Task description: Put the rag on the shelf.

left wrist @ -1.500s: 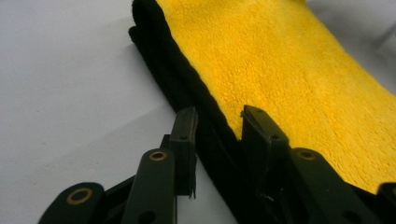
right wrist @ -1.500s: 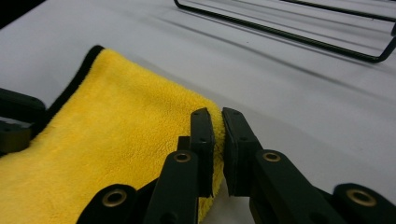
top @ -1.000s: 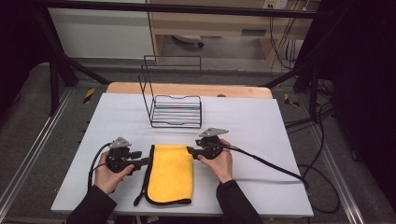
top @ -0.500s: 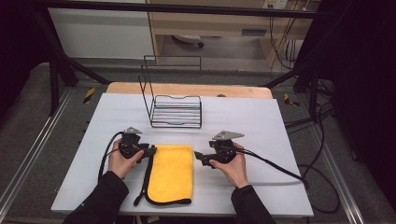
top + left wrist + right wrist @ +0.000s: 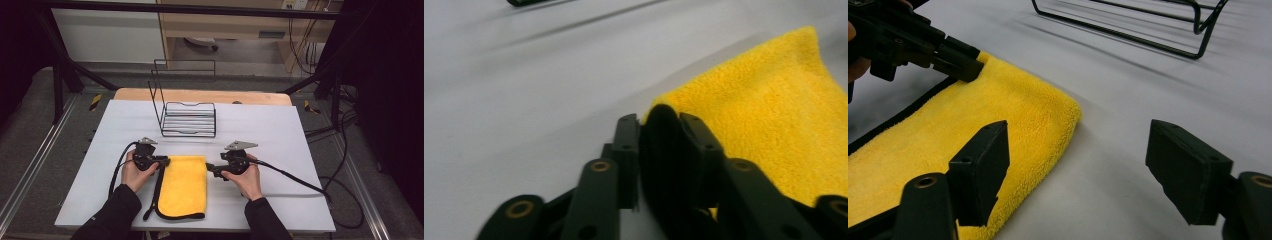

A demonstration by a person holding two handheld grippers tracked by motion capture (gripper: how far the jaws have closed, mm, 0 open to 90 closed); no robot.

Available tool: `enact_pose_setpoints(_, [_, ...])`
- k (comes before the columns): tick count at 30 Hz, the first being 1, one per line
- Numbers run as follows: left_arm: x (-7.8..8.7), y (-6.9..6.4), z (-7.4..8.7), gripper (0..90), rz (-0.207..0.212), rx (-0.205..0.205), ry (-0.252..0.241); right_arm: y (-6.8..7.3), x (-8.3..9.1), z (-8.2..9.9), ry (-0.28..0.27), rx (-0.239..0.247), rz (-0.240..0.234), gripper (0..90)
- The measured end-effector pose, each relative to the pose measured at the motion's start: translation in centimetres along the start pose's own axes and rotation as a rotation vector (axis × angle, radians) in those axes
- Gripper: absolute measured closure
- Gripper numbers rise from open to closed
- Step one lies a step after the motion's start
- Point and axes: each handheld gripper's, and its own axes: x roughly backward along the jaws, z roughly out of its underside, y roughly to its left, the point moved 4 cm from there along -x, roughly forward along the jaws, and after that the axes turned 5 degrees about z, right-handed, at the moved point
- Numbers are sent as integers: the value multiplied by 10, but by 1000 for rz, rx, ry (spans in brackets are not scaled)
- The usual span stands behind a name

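Left hand-held gripper (image 5: 162, 161) pinched on cloth (image 5: 184, 185) at its far left corner; black edging of cloth seen clamped between jaws in left gripper view. Right hand-held gripper (image 5: 211, 167) held spread wide, just beside cloth's far right corner, apart from it. Cloth, yellow, folded, laid flat on white worktop (image 5: 280, 135), near its front edge. Black strap (image 5: 156, 192) run along cloth's left side. Wire rack (image 5: 187, 117) stood beyond cloth, well apart, toward worktop's far edge.
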Motion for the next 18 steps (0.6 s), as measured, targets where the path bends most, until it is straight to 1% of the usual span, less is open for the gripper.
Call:
enact_pose_setpoints(2, [0, -1, 0, 743, -6, -9, 0, 0, -6, 1, 1, -19, -12, 301])
enact_pose_setpoints(4, [0, -1, 0, 752, -6, -13, 0, -1, -13, 2, 8, -29, -13, 346])
enact_pose_setpoints(5, [0, -1, 0, 755, -5, -13, -1, -1, -15, 3, 11, -40, -13, 362])
enact_pose_setpoints(7, [-1, -2, 0, 756, -3, -18, -4, -2, -20, 3, 19, -43, -3, 392])
enact_pose_setpoints(9, [-1, -2, 1, 755, -5, -31, -5, 0, -26, 2, 32, -28, 8, 412])
enact_pose_setpoints(12, [-1, -1, 1, 753, -2, -47, -7, 8, -33, -1, 32, -24, 0, 472])
enact_pose_setpoints(13, [-1, -1, 1, 752, 0, -51, -7, 9, -35, -2, 33, -17, 4, 496])
enact_pose_setpoints(14, [-1, -1, 2, 750, 0, -54, -9, 10, -37, -3, 44, -2, 15, 528])
enact_pose_setpoints(17, [-2, -2, 2, 748, -2, -57, -12, 13, -41, -4, 66, 5, 21, 597])
enact_pose_setpoints(18, [-2, -2, 2, 748, -8, -65, -13, 13, -43, -4, 78, 18, 29, 622])
